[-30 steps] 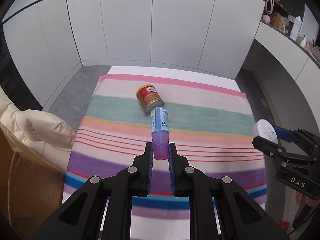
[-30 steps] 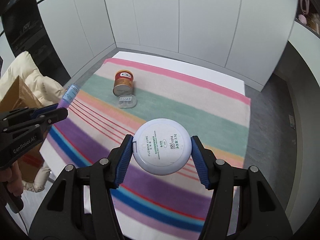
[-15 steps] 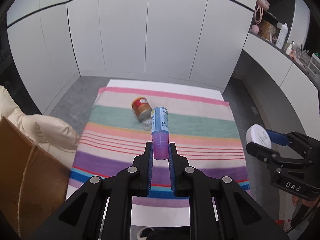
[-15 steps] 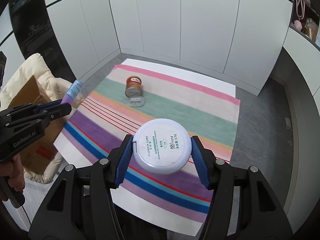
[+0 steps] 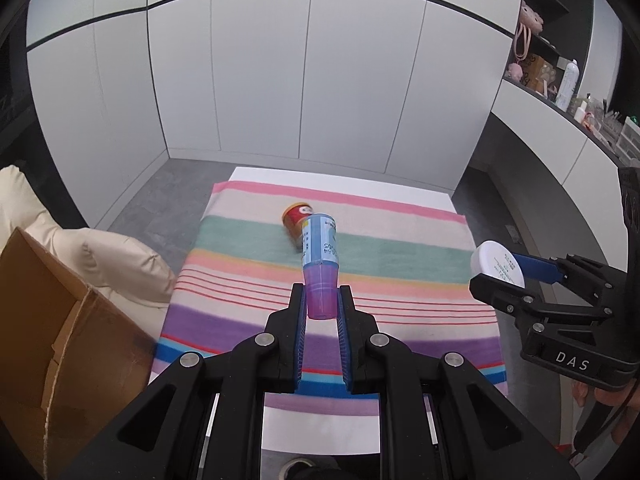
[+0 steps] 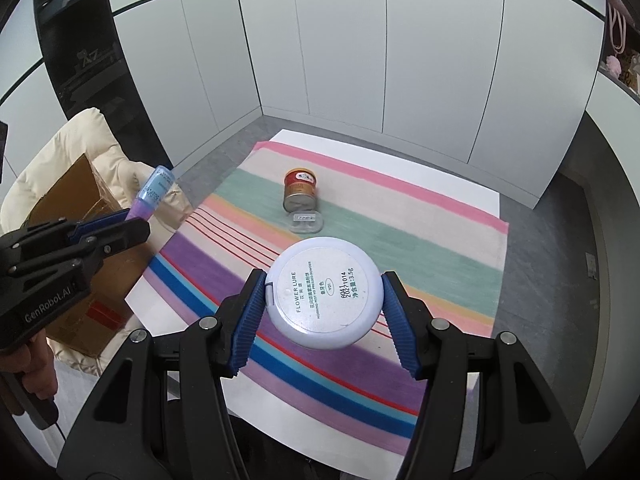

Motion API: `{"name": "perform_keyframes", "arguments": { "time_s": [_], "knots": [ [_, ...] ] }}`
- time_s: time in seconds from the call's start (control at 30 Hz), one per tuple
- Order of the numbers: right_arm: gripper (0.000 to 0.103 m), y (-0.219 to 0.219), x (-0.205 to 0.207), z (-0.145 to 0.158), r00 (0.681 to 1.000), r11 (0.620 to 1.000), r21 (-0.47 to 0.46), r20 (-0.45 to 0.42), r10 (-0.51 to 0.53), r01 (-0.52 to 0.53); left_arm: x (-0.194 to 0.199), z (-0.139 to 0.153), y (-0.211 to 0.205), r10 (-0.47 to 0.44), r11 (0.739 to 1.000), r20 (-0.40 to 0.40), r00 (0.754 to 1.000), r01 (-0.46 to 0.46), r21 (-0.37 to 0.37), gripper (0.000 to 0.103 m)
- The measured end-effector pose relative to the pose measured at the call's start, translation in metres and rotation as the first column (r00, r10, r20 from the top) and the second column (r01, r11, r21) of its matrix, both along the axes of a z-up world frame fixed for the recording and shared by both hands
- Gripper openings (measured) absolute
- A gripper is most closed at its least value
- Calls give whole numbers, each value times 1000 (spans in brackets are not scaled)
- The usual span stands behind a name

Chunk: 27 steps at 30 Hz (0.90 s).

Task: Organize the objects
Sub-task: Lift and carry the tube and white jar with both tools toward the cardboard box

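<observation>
A: Holding two things in the air at once, you take two risks. Your left gripper (image 5: pixel 322 316) pinches the small bottle (image 5: pixel 320 264) only at its purple cap end, so most of the bottle stands out beyond the fingertips. If you swing it fast, it can turn in the pads or slip out.

B: And the right one?

A: Your right gripper (image 6: pixel 324 304) is pressed on the round white compact (image 6: pixel 323 293) at two opposite points of its rim. I judge that rim smooth and curved, so a small twist of your wrist can make it pop out and fall on the striped cloth (image 6: pixel 420 240) below.

B: Where do they go?

A: Probably into the cardboard box (image 5: pixel 60 344), which is low and to the left of your left gripper; this is my guess only. If you cross the right gripper toward it, the two tools can knock together.

B: What remains?

A: The red can (image 6: pixel 300 190) lies on its side, ahead of both grippers, with a small clear lid (image 6: pixel 306 222) just beside it. The can may roll if you bump it.
</observation>
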State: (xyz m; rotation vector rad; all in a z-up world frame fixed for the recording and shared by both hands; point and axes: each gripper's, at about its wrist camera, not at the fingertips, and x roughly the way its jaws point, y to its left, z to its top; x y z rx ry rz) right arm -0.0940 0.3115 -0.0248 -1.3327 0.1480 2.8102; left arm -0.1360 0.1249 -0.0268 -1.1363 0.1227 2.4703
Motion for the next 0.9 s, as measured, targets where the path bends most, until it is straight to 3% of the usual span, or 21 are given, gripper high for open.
{"name": "perform_keyframes", "arguments": {
  "time_s": [0.9],
  "knots": [
    [60, -71, -36, 5, 993, 993, 9, -33, 116, -116, -8, 7, -85, 139, 990, -33, 990, -139, 7, 14]
  ]
}}
